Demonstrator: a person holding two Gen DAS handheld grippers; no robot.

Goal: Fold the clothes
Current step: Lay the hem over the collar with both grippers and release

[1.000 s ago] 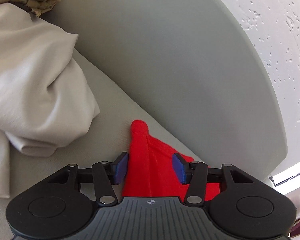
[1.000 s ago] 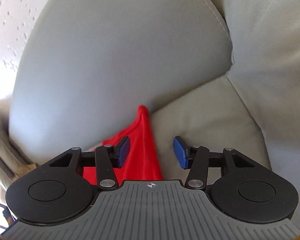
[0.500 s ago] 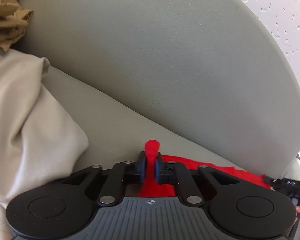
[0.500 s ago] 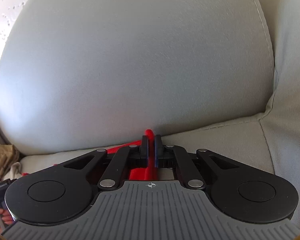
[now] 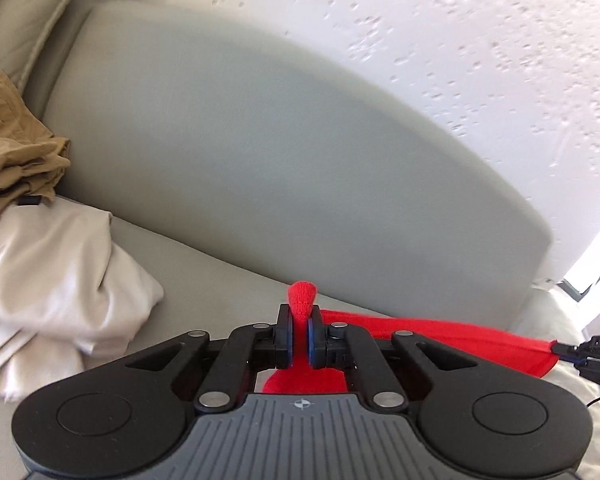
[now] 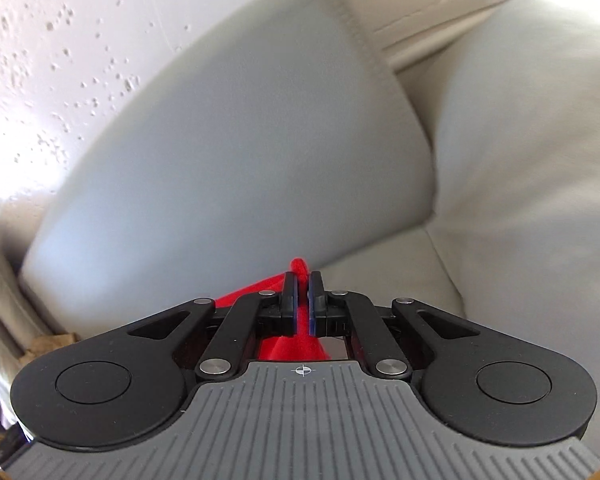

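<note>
Against the grey sofa's back cushion (image 5: 280, 152), left gripper (image 5: 299, 336) and right gripper (image 6: 303, 308) each clamp a corner of the red knit garment (image 5: 440, 334), stretched for folding; next, lay it flat.

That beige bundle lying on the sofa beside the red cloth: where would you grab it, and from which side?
Judging by its shape, I'd take the beige bundle at its rounded lower corner, which bulges free over the sofa seat. Come from the open seat side, since tan clothes crowd its far side. Both tongs are busy now, each clamped on the red cloth.
</note>
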